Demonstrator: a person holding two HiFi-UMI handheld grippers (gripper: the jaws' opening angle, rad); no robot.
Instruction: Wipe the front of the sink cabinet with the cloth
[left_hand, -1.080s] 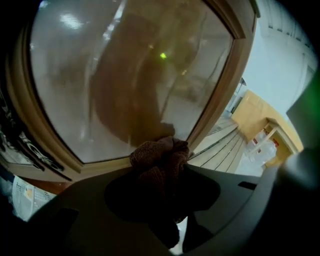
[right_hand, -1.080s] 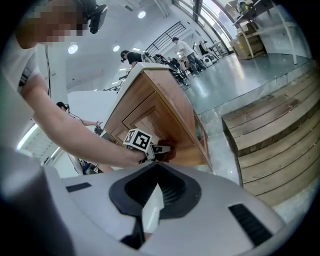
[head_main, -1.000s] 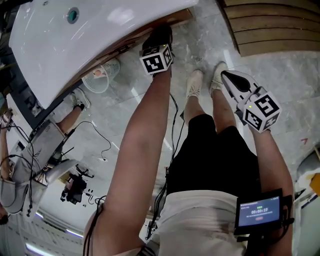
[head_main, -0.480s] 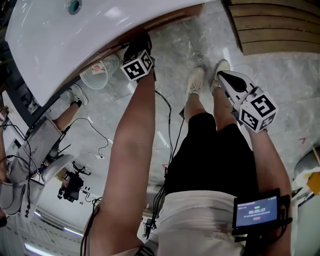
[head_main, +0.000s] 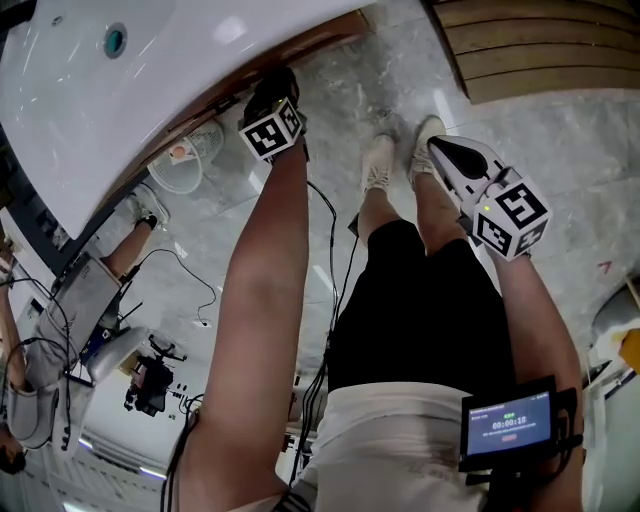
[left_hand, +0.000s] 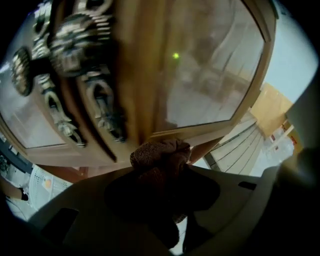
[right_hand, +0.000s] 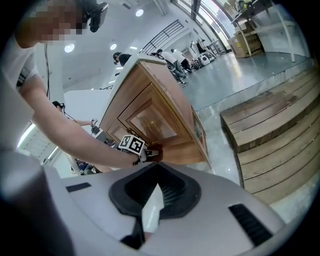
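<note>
Left gripper (left_hand: 162, 172) is clamped on the cloth (left_hand: 160, 150), which presses against the sink cabinet (left_hand: 150, 75) front. Right gripper (right_hand: 151, 205) is closed, empty, well apart.

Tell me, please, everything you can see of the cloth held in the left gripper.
The cloth is a reddish-brown fabric with a nubby, towel-like texture. It is bunched into a small wad. The left gripper has its jaws shut on the cloth, and the crumpled end sticks out past their tips. That end sits at the lower frame of the wooden sink cabinet door and looks pressed against it. The clamped part is in shadow.
</note>
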